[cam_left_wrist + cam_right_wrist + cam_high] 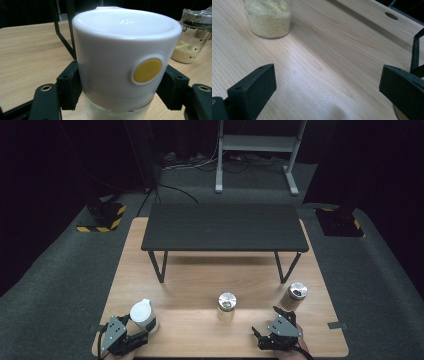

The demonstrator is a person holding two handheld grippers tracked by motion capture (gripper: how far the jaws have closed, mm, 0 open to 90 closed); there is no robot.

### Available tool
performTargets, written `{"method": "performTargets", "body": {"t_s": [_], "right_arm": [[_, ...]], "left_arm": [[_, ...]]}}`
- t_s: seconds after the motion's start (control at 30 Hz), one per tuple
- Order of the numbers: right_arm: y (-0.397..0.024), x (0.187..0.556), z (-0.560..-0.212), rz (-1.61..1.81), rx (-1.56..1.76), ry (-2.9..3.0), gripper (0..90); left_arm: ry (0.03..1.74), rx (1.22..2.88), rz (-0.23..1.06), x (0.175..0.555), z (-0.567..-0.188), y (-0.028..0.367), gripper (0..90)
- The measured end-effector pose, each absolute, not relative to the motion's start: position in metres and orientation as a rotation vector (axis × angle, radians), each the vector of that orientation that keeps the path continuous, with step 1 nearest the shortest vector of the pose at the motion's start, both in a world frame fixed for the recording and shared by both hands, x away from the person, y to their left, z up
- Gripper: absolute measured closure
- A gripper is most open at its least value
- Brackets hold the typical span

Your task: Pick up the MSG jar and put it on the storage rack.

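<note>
A jar with a tall white cap point(141, 314) stands at the front left of the wooden table point(200, 280). Up close, the cap point(120, 50) carries a round yellow dot, and the body below it is translucent. My left gripper point(144, 330) point(122, 87) is shut on this jar, one black pad pressing each side below the cap. A glass jar of yellow grains with a shiny lid point(226, 306) point(192, 37) point(269, 17) stands at the front centre. My right gripper point(266, 321) point(328, 87) rests at the front right, open over bare wood with nothing between its jaws.
A low black bench point(224, 226) on thin metal legs spans the back half of the table. A second glass jar with dark contents on top point(295, 296) stands near the bench's right leg, just beyond my right gripper. Dark carpet surrounds the table.
</note>
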State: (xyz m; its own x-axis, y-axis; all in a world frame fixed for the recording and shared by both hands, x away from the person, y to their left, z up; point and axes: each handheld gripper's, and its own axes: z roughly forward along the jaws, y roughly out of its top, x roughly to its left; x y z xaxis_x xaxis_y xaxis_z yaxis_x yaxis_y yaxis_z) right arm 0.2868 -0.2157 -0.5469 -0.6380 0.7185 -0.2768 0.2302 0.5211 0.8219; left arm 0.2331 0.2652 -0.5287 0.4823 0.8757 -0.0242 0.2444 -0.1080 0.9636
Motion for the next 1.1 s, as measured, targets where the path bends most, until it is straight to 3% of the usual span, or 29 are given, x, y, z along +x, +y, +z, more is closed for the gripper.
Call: {"method": "performTargets", "body": {"t_s": [0.63,1.1], "right_arm": [[-0.215,0.287,-0.547,1.035,0.761,2.157,0.0],[-0.216,0.286,-0.547,1.042,0.762,2.154,0.0]], "left_arm": [[0.948,1.577,0.747,0.228,-0.510,0.259,30.3],[0.893,1.575,0.771,0.224,-0.472,0.240,30.3]]}}
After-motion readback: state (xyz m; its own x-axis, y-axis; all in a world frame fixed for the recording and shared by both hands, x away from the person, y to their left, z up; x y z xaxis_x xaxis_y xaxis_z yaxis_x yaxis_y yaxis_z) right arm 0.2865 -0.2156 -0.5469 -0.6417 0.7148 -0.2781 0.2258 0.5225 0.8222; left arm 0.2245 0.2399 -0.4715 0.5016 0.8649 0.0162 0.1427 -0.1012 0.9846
